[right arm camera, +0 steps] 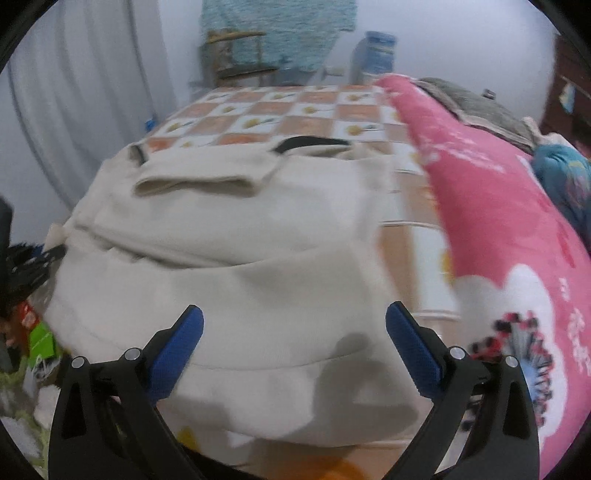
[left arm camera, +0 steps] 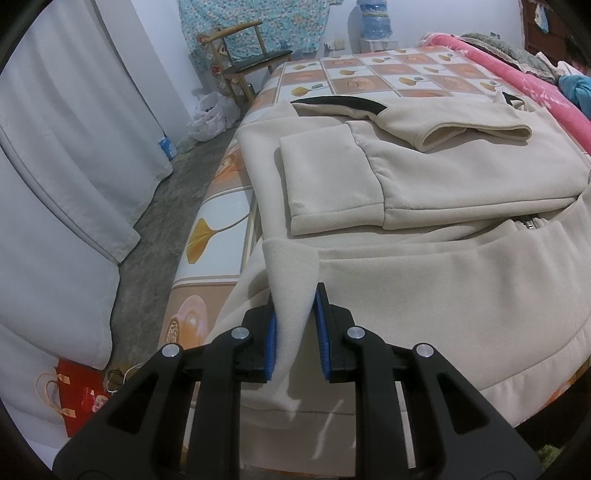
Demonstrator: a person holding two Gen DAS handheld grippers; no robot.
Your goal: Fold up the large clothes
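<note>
A cream zip hoodie [left arm camera: 424,177] lies on the bed, both sleeves folded across its chest, hood with dark lining at the far end. My left gripper [left arm camera: 295,328] is shut on the hoodie's bottom left hem corner [left arm camera: 291,280], which stands up between the blue pads. In the right wrist view the same hoodie [right arm camera: 240,236] fills the middle. My right gripper [right arm camera: 293,347] is open, its jaws wide apart over the bottom hem near the bed's front edge, holding nothing.
The bed has a checkered orange and white sheet [left arm camera: 388,74]. A pink blanket [right arm camera: 498,240] lies along the right side. A wooden chair [left arm camera: 243,55] and water bottle [left arm camera: 375,18] stand at the far wall. White curtain [left arm camera: 74,147] and floor are on the left.
</note>
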